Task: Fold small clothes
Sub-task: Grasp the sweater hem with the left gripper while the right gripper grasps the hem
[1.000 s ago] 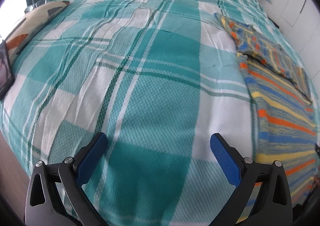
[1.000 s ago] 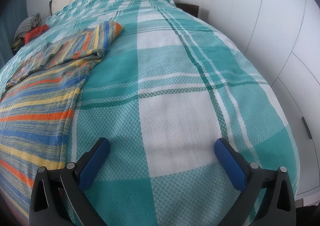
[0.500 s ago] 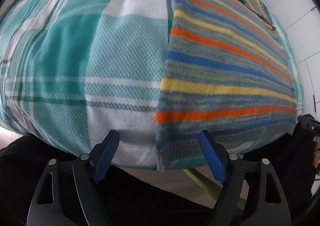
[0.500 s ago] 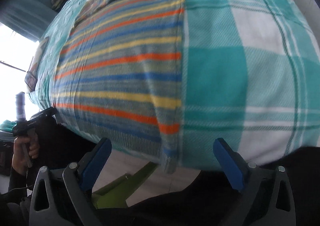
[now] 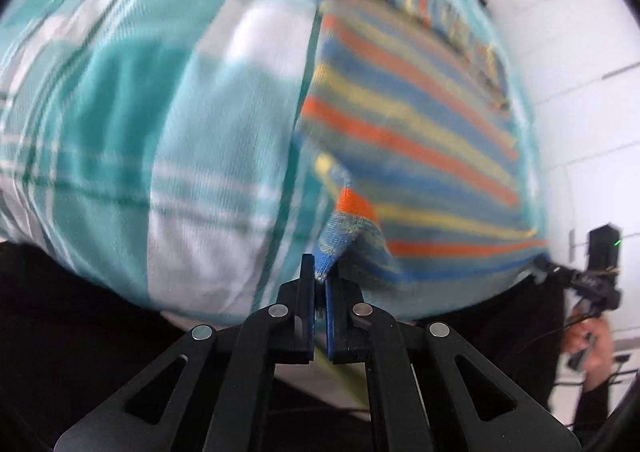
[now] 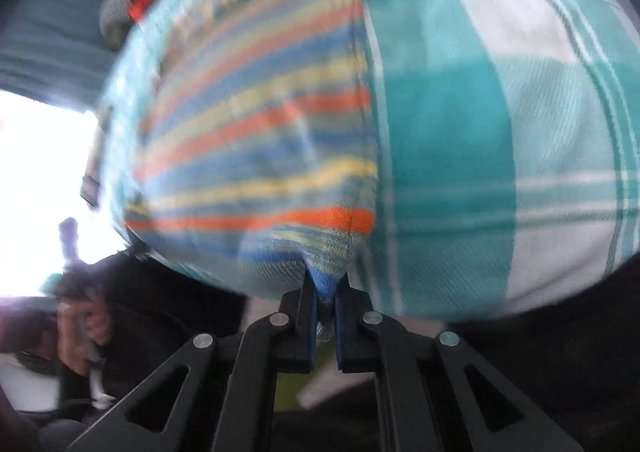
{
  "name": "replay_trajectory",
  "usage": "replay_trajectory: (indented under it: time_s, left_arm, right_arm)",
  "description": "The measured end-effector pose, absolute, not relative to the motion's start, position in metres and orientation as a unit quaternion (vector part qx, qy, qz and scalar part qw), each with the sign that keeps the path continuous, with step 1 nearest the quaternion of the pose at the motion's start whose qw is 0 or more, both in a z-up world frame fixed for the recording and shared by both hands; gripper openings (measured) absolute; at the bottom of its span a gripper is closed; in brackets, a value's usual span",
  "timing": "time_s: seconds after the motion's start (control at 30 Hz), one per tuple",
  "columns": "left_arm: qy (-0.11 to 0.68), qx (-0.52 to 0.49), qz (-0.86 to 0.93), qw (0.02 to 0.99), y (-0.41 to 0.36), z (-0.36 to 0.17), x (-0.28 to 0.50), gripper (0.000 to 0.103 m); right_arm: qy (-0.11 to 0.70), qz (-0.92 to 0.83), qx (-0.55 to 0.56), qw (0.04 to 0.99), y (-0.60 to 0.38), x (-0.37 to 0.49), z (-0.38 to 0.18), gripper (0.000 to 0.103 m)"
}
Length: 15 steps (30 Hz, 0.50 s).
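Observation:
A knitted garment point(image 5: 408, 124) with blue, yellow and orange stripes lies flat on the teal plaid bedspread point(image 5: 160, 124). My left gripper point(image 5: 318, 276) is shut on the garment's near left hem corner, which is pulled up off the bed into a peak. In the right wrist view the same striped garment point(image 6: 256, 132) fills the left half, and my right gripper point(image 6: 322, 288) is shut on its near right hem corner, also lifted. Both views are blurred by motion. The far end of the garment is bunched near the top.
The bedspread point(image 6: 500, 124) drops off at the near bed edge just past both grippers. A person's hand on the other gripper's handle shows at the right point(image 5: 592, 340) and at the left point(image 6: 80, 328). White cabinet doors point(image 5: 580, 72) stand beyond the bed's right side.
Both grippers have gone from wide open over the near hem to shut on its two corners. The corners have come up off the bed edge.

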State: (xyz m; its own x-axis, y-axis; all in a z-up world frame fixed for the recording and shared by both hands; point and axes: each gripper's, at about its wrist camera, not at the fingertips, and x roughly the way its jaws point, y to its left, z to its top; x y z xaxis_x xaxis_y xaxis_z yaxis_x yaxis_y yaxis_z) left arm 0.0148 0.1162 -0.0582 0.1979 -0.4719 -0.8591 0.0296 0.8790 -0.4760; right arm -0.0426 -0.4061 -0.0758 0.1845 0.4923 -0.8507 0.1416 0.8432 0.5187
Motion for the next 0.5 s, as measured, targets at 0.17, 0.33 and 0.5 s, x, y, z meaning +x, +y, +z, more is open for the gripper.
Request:
replay_trajectory:
  time_s: [0.17, 0.33, 0.5]
  left_arm:
    - [0.544, -0.205, -0.179, 0.794, 0.123, -0.012, 0.088, 0.002]
    - [0.508, -0.220, -0.166, 0.816, 0.112, 0.004, 0.182, 0.002]
    - [0.510, -0.217, -0.149, 0.819, 0.082, -0.005, 0.271, 0.002]
  right_arm:
    - [0.553, 0.136, 0.302, 0.765, -0.434, 0.010, -0.041, 0.007]
    - [0.488, 0.124, 0.325, 0.801, -0.450, 0.098, -0.022, 0.007]
    - [0.465, 0.108, 0.342, 0.809, -0.452, 0.196, -0.025, 0.007]
